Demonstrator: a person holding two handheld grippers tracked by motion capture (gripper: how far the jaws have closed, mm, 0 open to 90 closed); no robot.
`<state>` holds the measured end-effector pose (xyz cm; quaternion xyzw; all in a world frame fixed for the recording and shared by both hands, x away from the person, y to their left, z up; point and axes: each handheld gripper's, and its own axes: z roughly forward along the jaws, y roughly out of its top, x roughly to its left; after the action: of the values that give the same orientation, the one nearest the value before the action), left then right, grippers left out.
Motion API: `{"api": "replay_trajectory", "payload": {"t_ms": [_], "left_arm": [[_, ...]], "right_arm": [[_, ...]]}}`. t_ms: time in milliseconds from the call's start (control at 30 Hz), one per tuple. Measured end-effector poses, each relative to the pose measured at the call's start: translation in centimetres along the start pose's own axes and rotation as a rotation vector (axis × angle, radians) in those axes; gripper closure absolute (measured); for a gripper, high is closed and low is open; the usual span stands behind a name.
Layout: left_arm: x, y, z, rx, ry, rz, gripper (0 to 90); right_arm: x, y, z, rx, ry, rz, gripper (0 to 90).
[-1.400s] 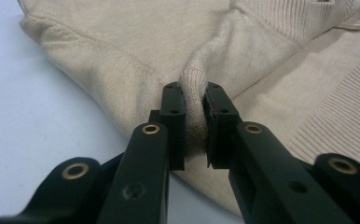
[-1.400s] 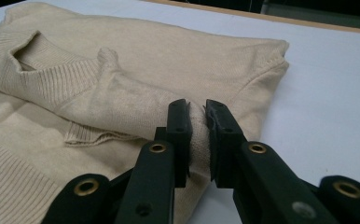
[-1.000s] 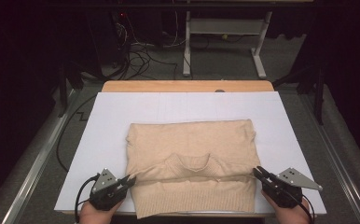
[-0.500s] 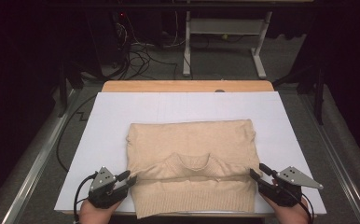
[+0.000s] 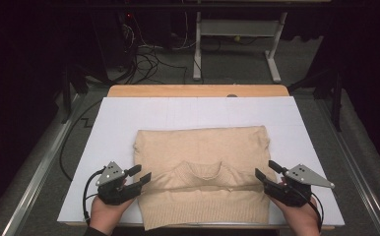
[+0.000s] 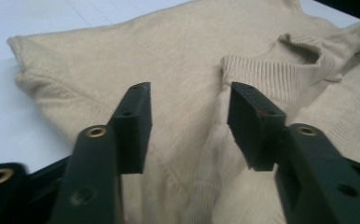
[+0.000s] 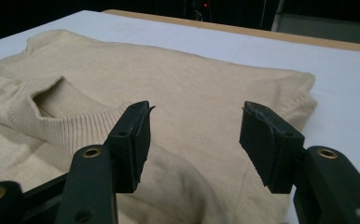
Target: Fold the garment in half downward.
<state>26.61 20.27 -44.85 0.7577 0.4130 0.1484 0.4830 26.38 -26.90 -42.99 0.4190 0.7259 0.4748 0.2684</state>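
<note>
Beige sweater (image 5: 201,174) lying folded on a white sheet (image 5: 306,123), near the middle, more to the near side. Collar (image 5: 201,171) showing on top, a fold line running left to right across it. Near edge of the sweater almost at the near edge of the sheet. Brown table (image 5: 198,90) peeking out at the far side of the sheet.

Left gripper (image 5: 139,175) at the left edge of the sweater, held in a hand (image 5: 105,212) coming in from the near side. Jaws apart, just been opening, nothing pinched between them. In the left gripper view, left gripper (image 6: 190,126) up over the sweater (image 6: 178,60), cloth seen through the gap, pads not pressing on it. Ribbed collar (image 6: 280,74) just past the right jaw there.

Right gripper (image 5: 267,172) at the right edge of the sweater, held in the other hand (image 5: 301,221). Jaws apart too, just been opening, nothing held. In the right gripper view, right gripper (image 7: 194,135) above the sweater (image 7: 192,79), collar (image 7: 57,109) off to the left, white sheet (image 7: 336,65) to the right and far side.

Both grippers near the fold line, one on each side, pointing in at the sweater. Dark floor with cables (image 5: 148,59) far behind the table.
</note>
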Motion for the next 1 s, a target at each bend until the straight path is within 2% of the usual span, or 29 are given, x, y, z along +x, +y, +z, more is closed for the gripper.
{"api": "replay_trajectory", "payload": {"t_ms": [200, 300, 400, 500, 567, 700, 1000], "left_arm": [[-0.4, 2.2, 1.6, -0.019, -0.031, 0.007, 43.0], [-1.1, 3.5, 2.8, -0.013, -0.06, 0.008, 38.5], [-2.1, 4.5, 4.2, -0.013, -0.067, 0.025, 38.6], [-2.8, 4.9, 5.2, -0.003, -0.08, 0.023, 38.7], [-3.3, 4.9, 5.9, 0.013, -0.089, 0.017, 38.7], [-4.3, 4.2, 6.9, 0.062, -0.077, 0.051, 39.1], [-5.0, 2.4, 9.1, 0.139, -0.059, 0.058, 39.3]], "right_arm": [[0.7, 1.5, 1.7, -0.01, 0.017, -0.015, 41.4], [1.2, 2.2, 2.6, -0.011, 0.021, -0.029, 40.8], [1.5, 2.8, 3.5, -0.009, 0.028, -0.033, 40.2], [1.9, 3.2, 4.5, 0.008, 0.043, -0.033, 40.2], [2.2, 3.3, 5.2, 0.025, 0.052, -0.034, 40.2], [3.1, 3.0, 6.1, 0.063, 0.062, -0.049, 41.1], [4.4, 1.3, 7.8, 0.145, 0.078, -0.074, 46.9]]}}
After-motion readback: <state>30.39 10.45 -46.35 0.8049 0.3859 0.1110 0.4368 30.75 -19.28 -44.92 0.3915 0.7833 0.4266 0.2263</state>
